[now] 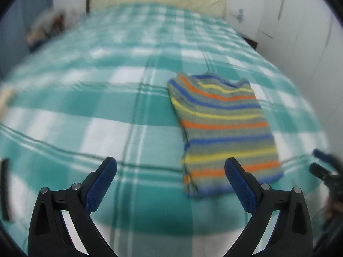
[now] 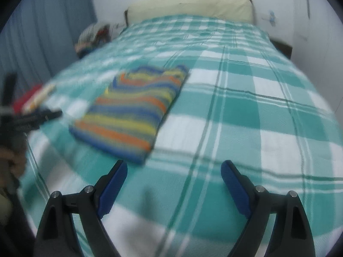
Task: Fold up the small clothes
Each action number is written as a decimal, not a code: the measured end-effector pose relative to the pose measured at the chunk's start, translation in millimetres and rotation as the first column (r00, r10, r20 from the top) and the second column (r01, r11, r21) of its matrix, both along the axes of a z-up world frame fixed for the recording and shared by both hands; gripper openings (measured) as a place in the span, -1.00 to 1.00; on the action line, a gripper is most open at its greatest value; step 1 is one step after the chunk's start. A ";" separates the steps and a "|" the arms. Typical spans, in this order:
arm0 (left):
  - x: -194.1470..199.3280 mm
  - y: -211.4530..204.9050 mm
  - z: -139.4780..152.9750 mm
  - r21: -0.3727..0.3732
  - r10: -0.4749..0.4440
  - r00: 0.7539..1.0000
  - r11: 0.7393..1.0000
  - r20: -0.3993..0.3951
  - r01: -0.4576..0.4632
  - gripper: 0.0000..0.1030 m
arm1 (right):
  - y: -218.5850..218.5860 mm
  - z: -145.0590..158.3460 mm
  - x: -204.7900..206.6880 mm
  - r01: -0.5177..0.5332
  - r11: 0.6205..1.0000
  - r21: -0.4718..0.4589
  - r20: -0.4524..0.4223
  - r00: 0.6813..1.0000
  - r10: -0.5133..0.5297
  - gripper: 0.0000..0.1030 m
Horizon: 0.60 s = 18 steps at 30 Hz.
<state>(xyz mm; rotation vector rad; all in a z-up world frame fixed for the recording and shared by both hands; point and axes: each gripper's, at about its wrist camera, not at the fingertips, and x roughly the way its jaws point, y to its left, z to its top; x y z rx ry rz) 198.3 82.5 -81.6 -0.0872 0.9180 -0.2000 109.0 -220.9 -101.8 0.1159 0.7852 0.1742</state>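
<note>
A small striped garment (image 1: 225, 128) in blue, orange, yellow and grey lies folded flat on the teal and white checked bedspread (image 1: 120, 107). My left gripper (image 1: 170, 165) is open and empty, raised above the bed just in front of the garment's near edge. The right wrist view shows the same garment (image 2: 133, 109) to the left. My right gripper (image 2: 173, 169) is open and empty, above the bedspread (image 2: 246, 117), to the right of the garment's near corner. The right gripper also shows at the right edge of the left wrist view (image 1: 321, 162).
A cream pillow (image 2: 193, 6) lies at the head of the bed. A pile of items (image 2: 92, 36) sits beside the bed at the far left, near a blue curtain (image 2: 42, 42). A red and cream object (image 2: 34, 98) lies at the left edge. White wardrobe doors (image 1: 300, 32) stand right.
</note>
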 end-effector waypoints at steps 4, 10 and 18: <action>56.9 3.4 -32.4 -0.184 -0.084 0.987 0.981 -0.139 0.058 0.94 | -25.2 2.9 57.0 -0.028 0.982 0.186 0.001 1.000 0.029 0.72; 94.2 -9.5 -59.5 -0.307 -0.167 0.971 0.945 -0.171 0.109 0.91 | -32.4 -56.1 156.2 -0.028 0.852 0.523 -0.170 0.976 0.136 0.43; 106.7 -29.2 -48.6 -0.330 -0.188 0.970 0.935 -0.153 0.129 -0.71 | 33.9 -59.0 200.4 -0.083 0.904 0.419 -0.168 0.972 0.167 -0.51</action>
